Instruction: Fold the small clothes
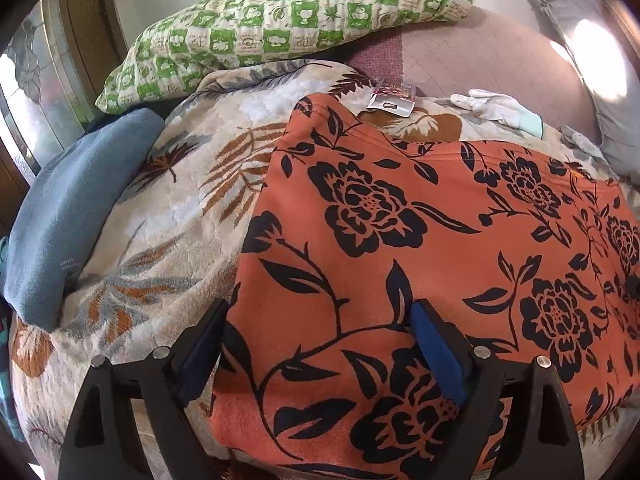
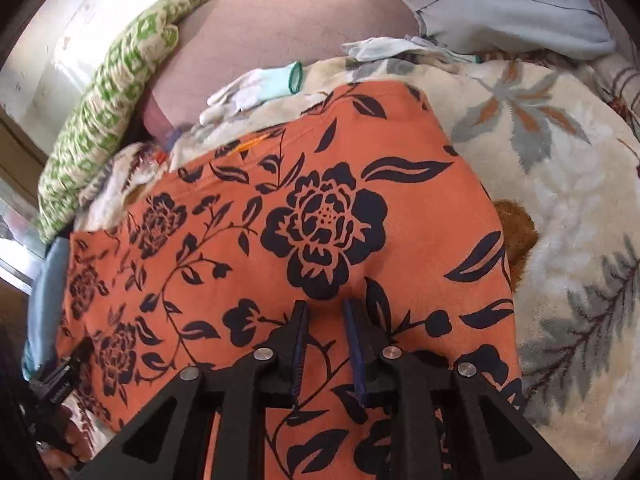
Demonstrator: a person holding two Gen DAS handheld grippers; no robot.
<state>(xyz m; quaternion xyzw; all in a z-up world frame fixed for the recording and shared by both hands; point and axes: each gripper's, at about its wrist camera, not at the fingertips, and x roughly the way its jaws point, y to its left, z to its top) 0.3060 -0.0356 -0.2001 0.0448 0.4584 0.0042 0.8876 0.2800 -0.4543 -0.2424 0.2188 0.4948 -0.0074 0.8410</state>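
An orange garment with black flowers (image 1: 420, 248) lies spread flat on a cream leaf-patterned blanket (image 1: 168, 208). It also shows in the right wrist view (image 2: 320, 220). My left gripper (image 1: 320, 312) is wide open over the garment's near left edge, with its blue pads to either side of the cloth. My right gripper (image 2: 325, 308) is part open with a narrow gap, low over the middle of the garment, and holds nothing. The left gripper's black body (image 2: 60, 384) shows at the garment's lower left corner in the right wrist view.
A green and white checked pillow (image 1: 280, 20) lies at the back. A folded blue cloth (image 1: 68, 216) lies at the left. A white glove (image 1: 496, 110) and a small card packet (image 1: 392, 98) lie behind the garment. A grey pillow (image 2: 500, 4) is at the back right.
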